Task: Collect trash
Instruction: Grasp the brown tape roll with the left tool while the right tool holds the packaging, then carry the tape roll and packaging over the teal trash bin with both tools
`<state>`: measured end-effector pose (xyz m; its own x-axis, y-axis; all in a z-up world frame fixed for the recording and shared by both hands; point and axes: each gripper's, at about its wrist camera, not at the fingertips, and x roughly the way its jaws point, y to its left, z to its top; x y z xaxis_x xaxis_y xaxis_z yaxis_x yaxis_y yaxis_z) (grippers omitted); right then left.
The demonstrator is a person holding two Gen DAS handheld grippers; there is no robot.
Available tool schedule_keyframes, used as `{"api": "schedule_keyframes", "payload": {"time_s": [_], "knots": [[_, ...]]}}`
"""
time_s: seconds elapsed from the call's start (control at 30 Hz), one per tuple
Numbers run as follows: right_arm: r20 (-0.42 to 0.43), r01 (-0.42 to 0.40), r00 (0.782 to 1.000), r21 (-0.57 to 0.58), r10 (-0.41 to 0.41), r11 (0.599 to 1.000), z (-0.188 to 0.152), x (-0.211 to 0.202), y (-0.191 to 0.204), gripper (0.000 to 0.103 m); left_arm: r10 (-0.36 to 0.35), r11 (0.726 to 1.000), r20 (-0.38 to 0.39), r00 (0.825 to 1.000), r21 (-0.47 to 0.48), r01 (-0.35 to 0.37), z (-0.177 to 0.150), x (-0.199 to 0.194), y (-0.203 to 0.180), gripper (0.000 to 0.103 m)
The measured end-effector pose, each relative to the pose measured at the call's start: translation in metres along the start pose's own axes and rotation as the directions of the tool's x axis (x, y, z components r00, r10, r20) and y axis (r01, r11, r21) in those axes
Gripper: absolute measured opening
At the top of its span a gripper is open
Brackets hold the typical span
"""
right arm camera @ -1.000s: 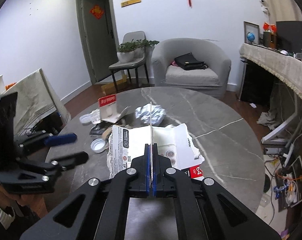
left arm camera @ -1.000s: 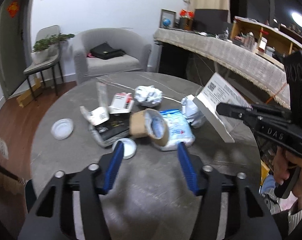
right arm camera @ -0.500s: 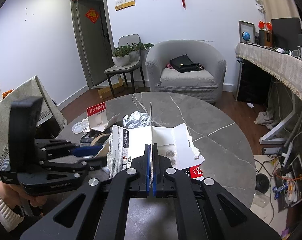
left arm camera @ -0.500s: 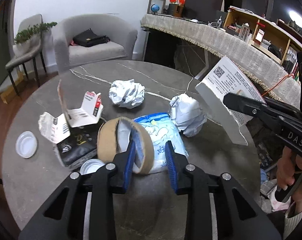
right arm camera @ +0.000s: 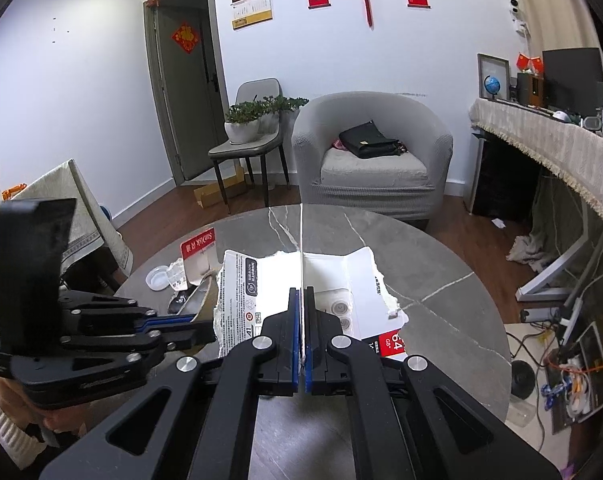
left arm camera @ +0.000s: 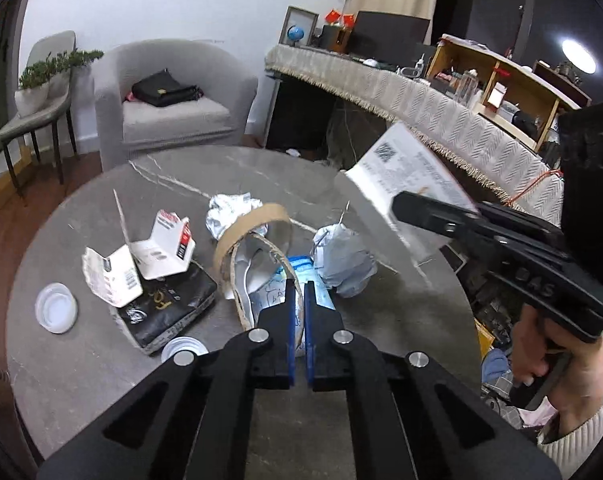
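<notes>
The left gripper (left arm camera: 297,300) has its fingers clamped on the near rim of the cardboard tape ring (left arm camera: 253,252), tilted off the surface (left arm camera: 101,380), while the right gripper (right arm camera: 301,312) (also closed) pinches torn white packaging (right arm camera: 257,280) edge-on, alongside to the right.

Round grey table (left arm camera: 101,360), seemingly marble, trash-strewn.

Right gripper (right arm camera: 301,292): fingers (right arm camera: 293,320) clamped on torn white packaging (right arm camera: 257,284), upright edge between them. Left gripper (right arm camera: 205,326): at left, fingers together. Round grey surface (right arm camera: 441,280); white lid (right arm camera: 157,280).
</notes>
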<state>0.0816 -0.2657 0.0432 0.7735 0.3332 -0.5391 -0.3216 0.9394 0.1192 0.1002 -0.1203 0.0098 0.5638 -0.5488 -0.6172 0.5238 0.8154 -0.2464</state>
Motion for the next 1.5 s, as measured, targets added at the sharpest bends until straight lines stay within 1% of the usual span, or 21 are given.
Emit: {"api": "schedule_keyframes", "payload": {"time_s": [0.07, 0.1, 0.17, 0.2, 0.23, 0.3, 0.33, 0.43, 0.57, 0.7, 0.83, 0.97, 1.1, 1.27, 1.33, 1.5], "knots": [[0.009, 0.003, 1.000, 0.002, -0.003, 1.000, 0.003, 0.000, 0.003, 0.002, -0.029, 1.000, 0.006, 1.000, -0.004, 0.029, 0.000, -0.008, 0.001, 0.005], [0.012, -0.002, 1.000, 0.005, 0.002, 1.000, 0.005, -0.001, 0.004, 0.002, -0.031, 1.000, 0.004, 1.000, -0.003, 0.031, 0.000, -0.010, 0.003, 0.005], [0.016, -0.009, 1.000, 0.024, 0.008, 1.000, 0.008, 0.001, 0.005, 0.002, -0.074, 0.997, -0.033, 0.997, -0.037, 0.073, -0.002, -0.011, 0.009, 0.005], [0.018, -0.009, 1.000, 0.028, 0.008, 1.000, 0.009, 0.002, 0.007, 0.002, -0.082, 0.995, -0.047, 0.996, -0.056, 0.079, -0.003, -0.010, 0.013, 0.005], [0.019, -0.004, 1.000, 0.027, 0.003, 1.000, 0.011, 0.003, 0.009, 0.002, -0.077, 0.996, -0.058, 0.995, -0.058, 0.073, -0.005, -0.009, 0.015, 0.004], [0.020, -0.003, 1.000, 0.022, 0.003, 1.000, 0.014, 0.007, 0.013, 0.002, -0.045, 0.998, -0.102, 0.994, -0.047, 0.040, -0.012, -0.006, 0.019, 0.004], [0.022, -0.005, 1.000, 0.020, 0.004, 1.000, 0.015, 0.008, 0.015, 0.002, -0.042, 0.998, -0.121, 0.992, -0.047, 0.037, -0.015, -0.004, 0.021, 0.004], [0.031, -0.011, 0.999, 0.014, 0.011, 1.000, 0.021, 0.012, 0.024, 0.002, -0.049, 0.998, -0.172, 0.984, -0.038, 0.043, -0.026, -0.005, 0.025, 0.004], [0.037, -0.017, 0.999, 0.011, 0.017, 1.000, 0.026, 0.020, 0.036, 0.002, -0.067, 0.997, -0.213, 0.975, -0.038, 0.061, -0.038, -0.014, 0.036, 0.004], [0.043, -0.027, 0.999, 0.001, 0.027, 1.000, 0.032, 0.028, 0.052, 0.002, -0.036, 0.999, -0.207, 0.978, -0.030, 0.030, -0.044, -0.029, 0.049, 0.004], [0.042, -0.047, 0.998, -0.012, 0.047, 0.999, 0.037, 0.037, 0.070, 0.002, -0.018, 0.999, -0.179, 0.984, -0.037, 0.011, -0.045, -0.048, 0.063, 0.004], [0.035, -0.076, 0.996, -0.033, 0.077, 0.997, 0.041, 0.048, 0.093, 0.002, 0.019, 0.998, -0.151, 0.988, -0.060, -0.028, -0.047, -0.068, 0.084, 0.004], [0.032, -0.104, 0.994, -0.056, 0.106, 0.993, 0.045, 0.057, 0.117, 0.002, 0.060, 0.993, -0.133, 0.989, -0.088, -0.073, -0.053, -0.085, 0.108, 0.004], [0.028, -0.147, 0.988, -0.078, 0.150, 0.986, 0.051, 0.068, 0.151, 0.002, 0.135, 0.978, -0.123, 0.983, -0.140, -0.152, -0.061, -0.104, 0.149, 0.004], [0.025, -0.161, 0.986, -0.085, 0.164, 0.983, 0.053, 0.073, 0.163, 0.002, 0.153, 0.972, -0.122, 0.981, -0.161, -0.171, -0.065, -0.112, 0.163, 0.004], [-0.015, -0.198, 0.980, -0.127, 0.198, 0.972, 0.054, 0.091, 0.204, 0.002, 0.218, 0.948, -0.129, 0.967, -0.207, -0.241, -0.079, -0.128, 0.200, 0.004]]}}
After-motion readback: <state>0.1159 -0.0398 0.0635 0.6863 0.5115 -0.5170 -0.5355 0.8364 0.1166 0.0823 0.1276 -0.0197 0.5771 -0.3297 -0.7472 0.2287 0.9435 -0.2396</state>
